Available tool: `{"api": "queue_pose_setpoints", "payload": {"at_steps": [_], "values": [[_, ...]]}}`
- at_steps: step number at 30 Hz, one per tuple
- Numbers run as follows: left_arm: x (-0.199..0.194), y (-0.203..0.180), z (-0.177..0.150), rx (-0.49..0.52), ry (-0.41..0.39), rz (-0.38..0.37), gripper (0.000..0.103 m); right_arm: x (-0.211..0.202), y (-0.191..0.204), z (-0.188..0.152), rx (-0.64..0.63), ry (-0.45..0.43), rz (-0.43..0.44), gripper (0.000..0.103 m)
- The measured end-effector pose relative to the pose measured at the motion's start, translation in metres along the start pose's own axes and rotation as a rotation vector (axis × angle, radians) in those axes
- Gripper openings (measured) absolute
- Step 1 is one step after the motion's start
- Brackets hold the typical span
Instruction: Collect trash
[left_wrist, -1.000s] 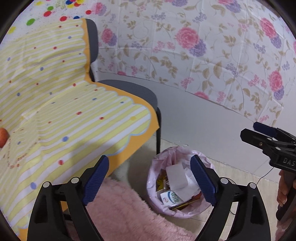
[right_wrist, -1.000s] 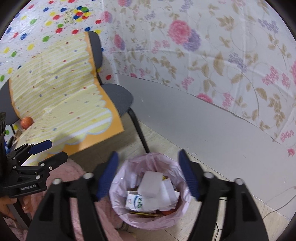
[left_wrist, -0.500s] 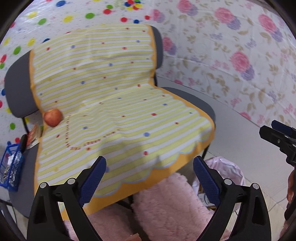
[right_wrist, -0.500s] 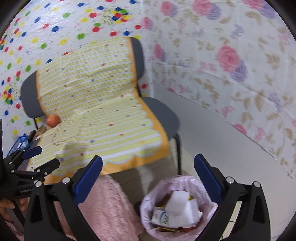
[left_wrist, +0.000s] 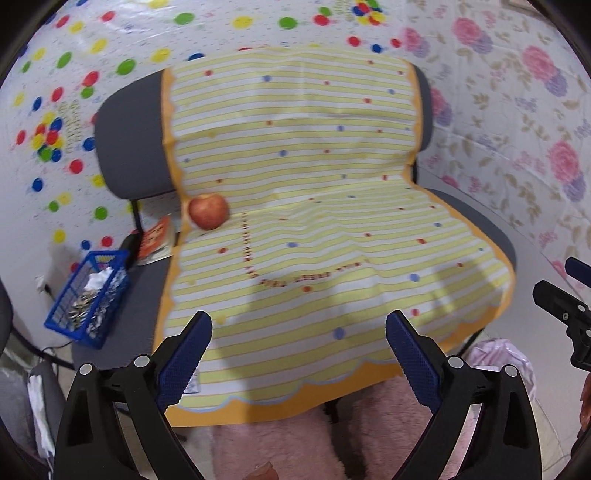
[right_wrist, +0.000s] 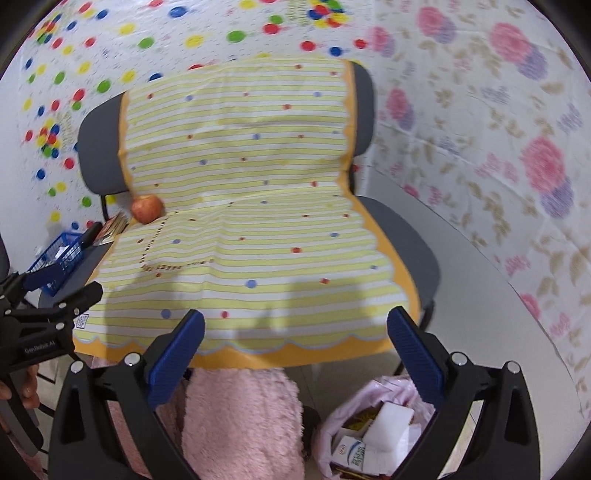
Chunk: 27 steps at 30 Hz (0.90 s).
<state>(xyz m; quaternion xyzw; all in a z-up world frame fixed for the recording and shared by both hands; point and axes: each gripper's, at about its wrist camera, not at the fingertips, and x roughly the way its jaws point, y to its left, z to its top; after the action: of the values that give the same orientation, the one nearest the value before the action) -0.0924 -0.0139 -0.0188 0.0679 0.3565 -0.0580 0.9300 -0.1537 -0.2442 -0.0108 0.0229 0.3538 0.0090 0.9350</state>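
Both views from trash bin (right_wrist: 373, 435) to chair (left_wrist: 122, 147)

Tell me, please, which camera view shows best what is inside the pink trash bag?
The right wrist view: the pink trash bag lies open there, showing a white block and cartons. The left wrist view shows only its crumpled top edge behind the gripper's finger.

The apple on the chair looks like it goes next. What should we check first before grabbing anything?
1. Left gripper open, nothing in it: ok.
2. Right gripper open, nothing in it: ok.
3. Apple in plain sight on the striped cloth: ok.
4. Nothing covering the apple: ok.
5. Trash bag open at the top: ok.
6. Whether the apple is really trash: cannot tell.
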Motion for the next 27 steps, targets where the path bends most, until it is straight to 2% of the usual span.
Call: {"api": "queue_pose_setpoints", "payload": {"at_steps": [8,27], "values": [[-0.002,0.031,-0.003,-0.049,0.015,0.079,0.094,0.017,0.026,0.013,-0.034,0.005,0.066,0.097],[0.0,0.04,-0.003,-0.067,0.022,0.08,0.094,0.021,0.036,0.018,-0.048,0.004,0.077,0.097]]}}
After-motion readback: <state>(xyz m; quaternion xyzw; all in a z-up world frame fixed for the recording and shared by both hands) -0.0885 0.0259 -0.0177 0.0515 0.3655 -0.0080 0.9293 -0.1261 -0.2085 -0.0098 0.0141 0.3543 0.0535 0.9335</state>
